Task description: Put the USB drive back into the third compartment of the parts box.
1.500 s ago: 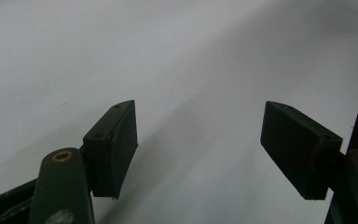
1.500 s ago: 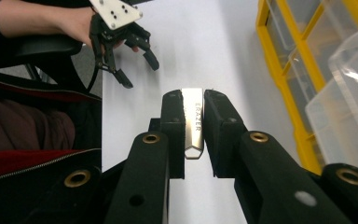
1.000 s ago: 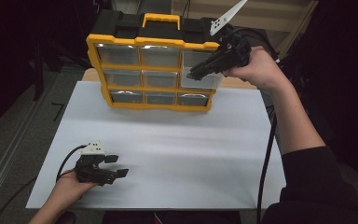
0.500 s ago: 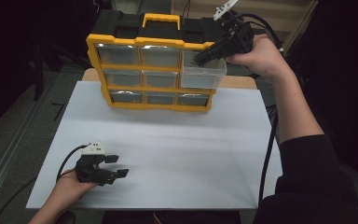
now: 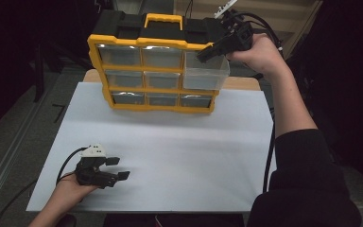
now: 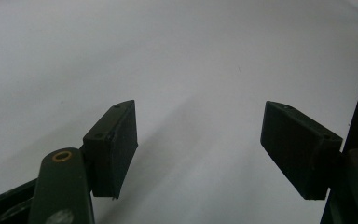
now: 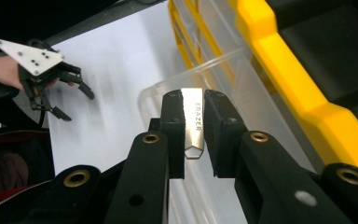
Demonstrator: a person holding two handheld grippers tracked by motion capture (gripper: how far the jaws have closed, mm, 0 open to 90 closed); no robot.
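Blade, thin, stiff, slick and sharp-edged, sits clenched flatwise in right gripper jaws over drawer; left gripper gapes, holding nothing.

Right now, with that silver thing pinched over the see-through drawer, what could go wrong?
1. The right gripper pinches the small silver piece by its thin edges; it could slip and fall beside the clear drawer.
2. That drawer sticks far out of the yellow organizer; a bump might pull it out or tip the upright organizer.
3. The left gripper rests open on the white table, too far away to steady anything.
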